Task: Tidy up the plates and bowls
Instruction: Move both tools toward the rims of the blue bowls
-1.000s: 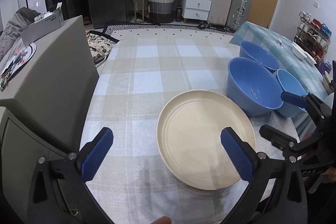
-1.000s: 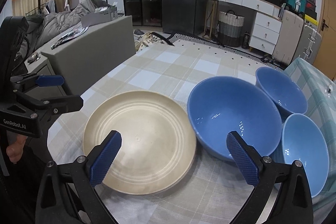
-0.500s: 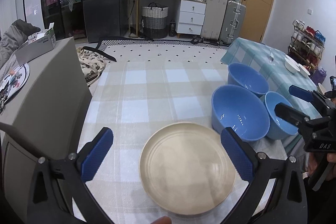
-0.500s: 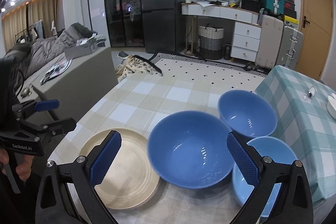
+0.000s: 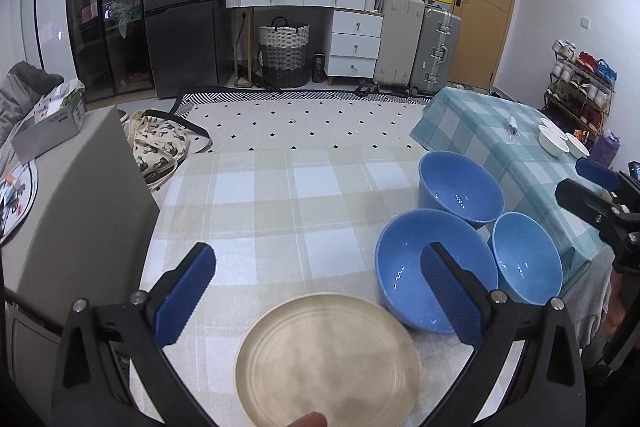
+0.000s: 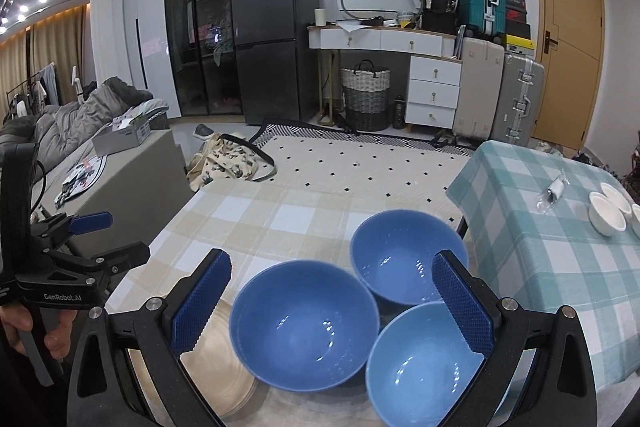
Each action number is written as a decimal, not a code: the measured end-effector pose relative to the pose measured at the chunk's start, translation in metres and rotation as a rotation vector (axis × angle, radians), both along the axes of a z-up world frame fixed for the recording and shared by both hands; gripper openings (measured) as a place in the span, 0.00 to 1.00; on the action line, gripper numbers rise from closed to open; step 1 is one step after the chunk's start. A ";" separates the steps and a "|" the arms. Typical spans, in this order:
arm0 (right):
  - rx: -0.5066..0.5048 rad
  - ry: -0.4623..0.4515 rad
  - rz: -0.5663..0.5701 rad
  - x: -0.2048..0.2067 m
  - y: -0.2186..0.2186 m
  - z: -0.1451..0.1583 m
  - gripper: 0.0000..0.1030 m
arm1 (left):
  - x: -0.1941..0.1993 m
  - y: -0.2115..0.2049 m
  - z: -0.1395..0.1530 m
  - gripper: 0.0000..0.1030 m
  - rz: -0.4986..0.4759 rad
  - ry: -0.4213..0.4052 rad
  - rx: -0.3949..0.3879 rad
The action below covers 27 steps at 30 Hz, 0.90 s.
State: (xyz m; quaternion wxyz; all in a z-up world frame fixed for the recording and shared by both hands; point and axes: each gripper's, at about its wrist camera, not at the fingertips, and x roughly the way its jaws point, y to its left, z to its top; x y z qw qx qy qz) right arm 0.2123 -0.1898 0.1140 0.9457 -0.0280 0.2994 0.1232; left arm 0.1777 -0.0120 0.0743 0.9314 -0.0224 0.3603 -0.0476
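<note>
Left wrist view: we hold the left gripper (image 5: pixel 318 291) with jaws spread wide and holding nothing, above the cream plate (image 5: pixel 328 359) on the checked tabletop (image 5: pixel 280 203). Three blue bowls (image 6: pixel 304 327) cluster just beside the plate. Our right gripper (image 6: pixel 330 301) hangs over them, its jaws likewise released and holding nothing.

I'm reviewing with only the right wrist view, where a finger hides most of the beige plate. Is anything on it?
Observer: No. The left wrist view shows the whole beige plate, and it is bare.
Operator: Does it touch the biggest bowl?
Observer: Its rim meets the largest blue bowl there. I cannot confirm real contact.
Operator: Is the left gripper holding anything?
Observer: No. The left hand-held gripper is open with nothing between its fingers.
</note>
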 end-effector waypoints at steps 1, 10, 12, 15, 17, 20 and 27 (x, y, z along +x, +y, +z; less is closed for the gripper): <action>-0.001 -0.002 -0.003 0.004 -0.004 0.003 0.99 | 0.005 -0.005 0.001 1.00 0.001 -0.001 0.016; 0.024 0.020 -0.093 0.044 -0.042 0.005 0.99 | 0.049 -0.037 -0.001 1.00 -0.044 0.031 0.021; 0.043 0.032 -0.113 0.051 -0.053 0.003 0.99 | 0.057 -0.042 -0.001 1.00 -0.044 0.037 0.013; 0.050 0.042 -0.143 0.060 -0.068 -0.001 0.99 | 0.071 -0.049 -0.001 1.00 -0.057 0.052 -0.016; 0.049 0.050 -0.158 0.065 -0.075 -0.005 0.99 | 0.080 -0.057 -0.001 1.00 -0.061 0.048 -0.017; 0.065 0.073 -0.180 0.073 -0.089 -0.013 0.99 | 0.093 -0.072 -0.003 1.00 -0.084 0.045 -0.008; 0.061 0.125 -0.215 0.092 -0.110 -0.039 0.99 | 0.116 -0.096 -0.013 1.00 -0.113 0.063 0.006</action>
